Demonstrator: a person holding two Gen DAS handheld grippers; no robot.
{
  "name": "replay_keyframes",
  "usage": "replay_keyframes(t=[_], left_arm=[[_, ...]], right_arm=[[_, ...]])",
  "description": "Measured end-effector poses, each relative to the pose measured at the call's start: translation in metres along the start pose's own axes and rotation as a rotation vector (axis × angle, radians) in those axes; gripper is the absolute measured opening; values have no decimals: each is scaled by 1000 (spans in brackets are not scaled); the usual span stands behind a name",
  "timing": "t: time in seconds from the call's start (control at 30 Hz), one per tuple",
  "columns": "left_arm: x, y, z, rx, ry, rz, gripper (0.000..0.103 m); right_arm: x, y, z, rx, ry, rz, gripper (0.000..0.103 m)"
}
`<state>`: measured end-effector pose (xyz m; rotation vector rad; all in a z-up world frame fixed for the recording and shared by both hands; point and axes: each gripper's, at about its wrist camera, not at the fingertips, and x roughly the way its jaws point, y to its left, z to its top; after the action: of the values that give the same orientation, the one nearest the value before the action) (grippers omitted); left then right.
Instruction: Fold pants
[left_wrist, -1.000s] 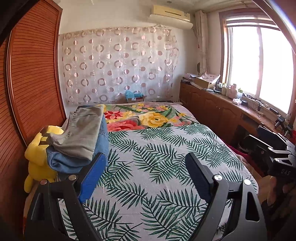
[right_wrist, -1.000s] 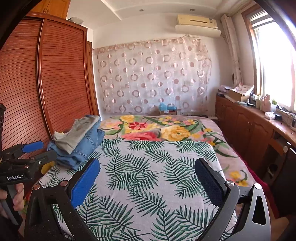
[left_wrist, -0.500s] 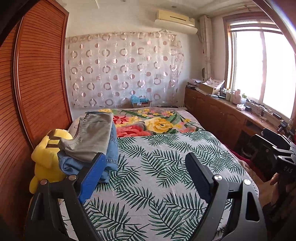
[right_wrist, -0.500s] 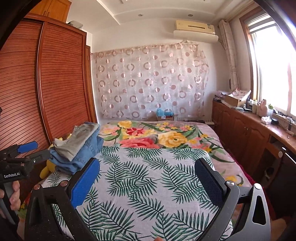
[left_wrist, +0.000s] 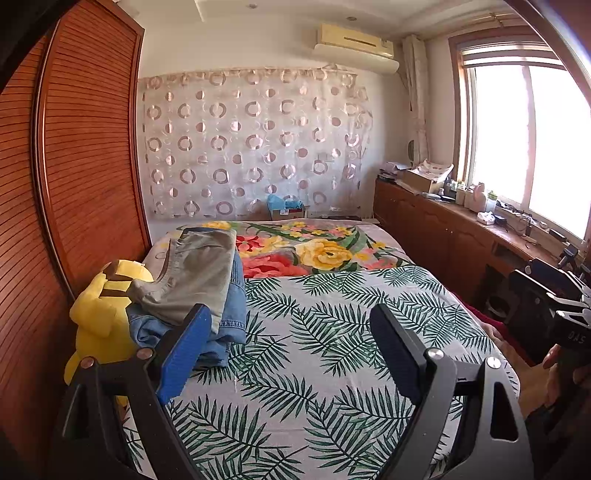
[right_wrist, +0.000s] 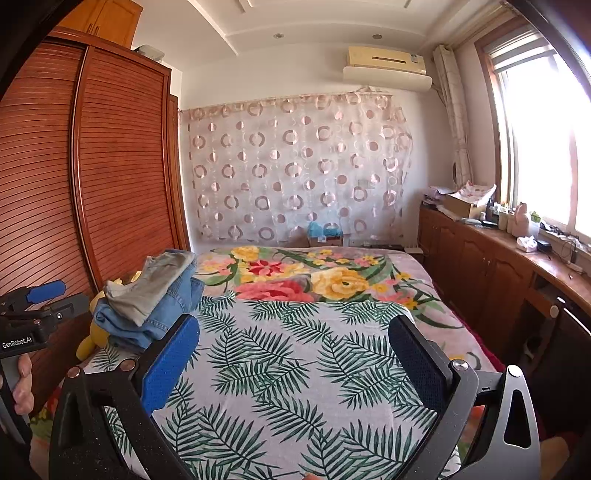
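Leaf-print bed, folded pants stacked at left edge (beside wardrobe), both grippers' fingers spread, empty.

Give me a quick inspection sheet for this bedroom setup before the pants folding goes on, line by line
Surface: bed under a palm-leaf sheet, floral blanket at the far end.
Job's things: grey pants stacked on folded jeans at the bed's left edge.
Clutter: yellow plush toy beside the stack.
Grippers: left gripper and right gripper both open, holding nothing.
Cables: wires on the window counter.
Surroundings: wooden wardrobe, patterned curtain, air conditioner, window.
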<state>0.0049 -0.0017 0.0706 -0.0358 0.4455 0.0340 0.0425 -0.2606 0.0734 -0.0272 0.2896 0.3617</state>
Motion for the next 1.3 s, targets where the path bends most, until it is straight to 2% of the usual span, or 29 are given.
replay_keyframes(t=[1.3], left_arm=[[0, -1, -1, 1, -2, 0, 88]], right_arm=[[-2, -2, 1, -6, 3, 7, 102]])
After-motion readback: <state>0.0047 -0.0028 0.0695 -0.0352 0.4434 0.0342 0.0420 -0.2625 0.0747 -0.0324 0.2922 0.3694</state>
